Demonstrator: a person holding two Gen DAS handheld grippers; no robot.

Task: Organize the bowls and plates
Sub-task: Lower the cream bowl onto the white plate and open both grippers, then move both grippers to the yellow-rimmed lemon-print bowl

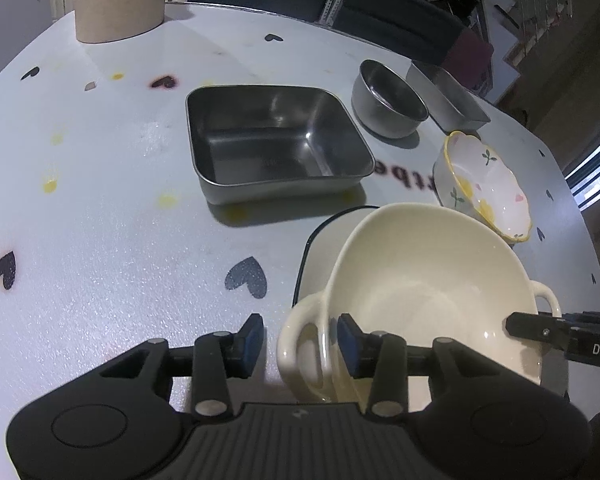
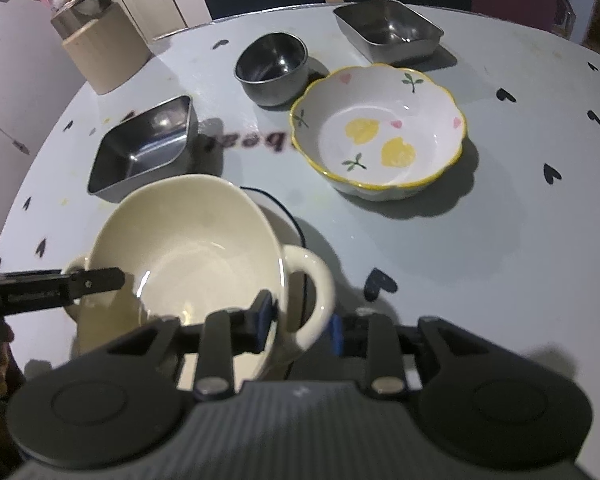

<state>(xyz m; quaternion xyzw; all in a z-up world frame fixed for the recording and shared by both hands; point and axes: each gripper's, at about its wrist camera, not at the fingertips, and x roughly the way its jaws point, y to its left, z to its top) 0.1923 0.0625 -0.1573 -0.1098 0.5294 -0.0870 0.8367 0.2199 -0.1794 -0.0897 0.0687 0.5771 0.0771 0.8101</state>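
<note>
A cream two-handled bowl rests on a white dark-rimmed plate near the table's front. My left gripper straddles the bowl's left handle. One blue pad is inside the bowl and the other stands clear outside the loop, so the jaws are open. My right gripper straddles the opposite handle the same way, its pads close to the handle but not clamping it. In each wrist view, a black finger of the other gripper reaches over the bowl's far rim.
Behind the bowl stand a square steel tray, a round steel bowl, a second steel tray and a floral yellow-rimmed bowl. A wooden block sits at the back left.
</note>
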